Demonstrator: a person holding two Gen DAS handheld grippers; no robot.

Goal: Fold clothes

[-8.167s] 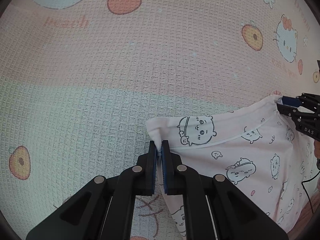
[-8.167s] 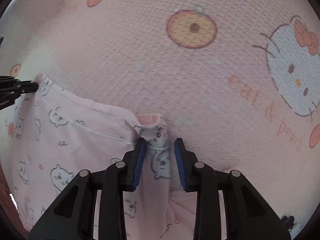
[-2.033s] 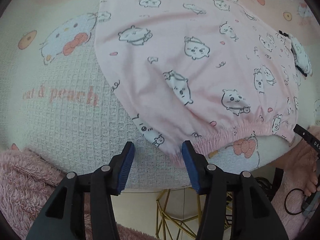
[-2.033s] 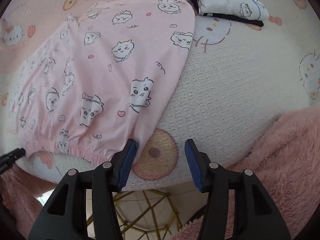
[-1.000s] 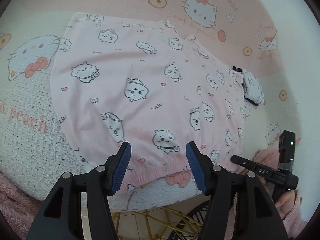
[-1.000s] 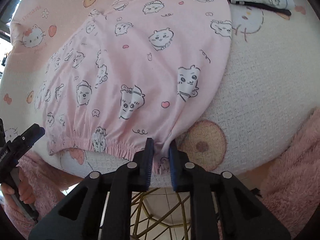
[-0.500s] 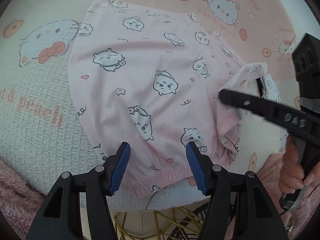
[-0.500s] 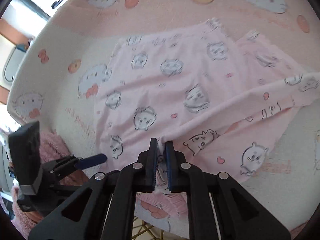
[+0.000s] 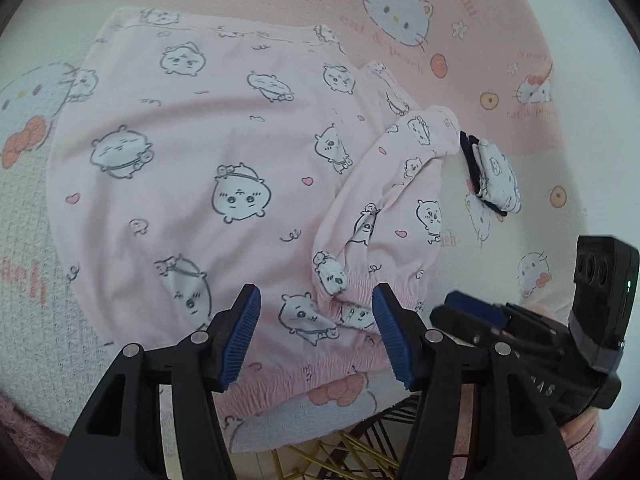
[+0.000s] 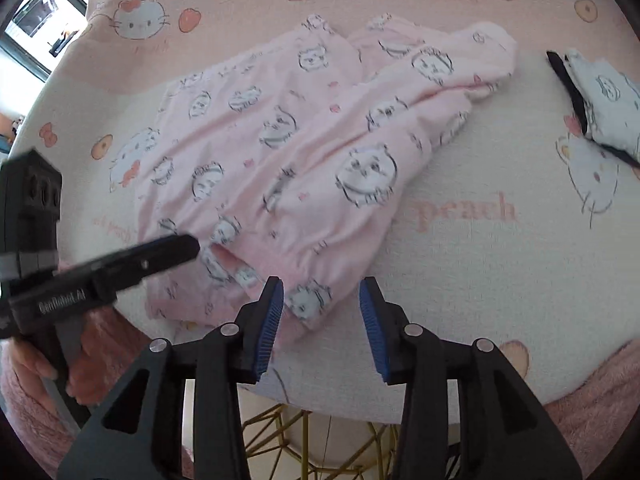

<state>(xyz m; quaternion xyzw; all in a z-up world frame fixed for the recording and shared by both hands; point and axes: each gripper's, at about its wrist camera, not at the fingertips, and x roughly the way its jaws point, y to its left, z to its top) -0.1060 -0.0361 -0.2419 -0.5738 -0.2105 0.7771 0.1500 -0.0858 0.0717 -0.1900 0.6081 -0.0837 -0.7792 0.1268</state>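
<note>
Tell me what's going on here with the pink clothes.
A person is folding a pink printed garment on a cartoon-print cover, with a handheld tool in each hand. One side of the garment has been folded over onto the rest. The right tool is opening, nothing pinched between its pads. The left tool hangs open over the elastic hem. A folded white piece lies off to the side.

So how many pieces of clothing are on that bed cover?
2. The pink garment lies spread across the middle, its right side folded over. A small folded white piece with dark trim sits apart to its right. More could be hidden beyond the views.
</note>
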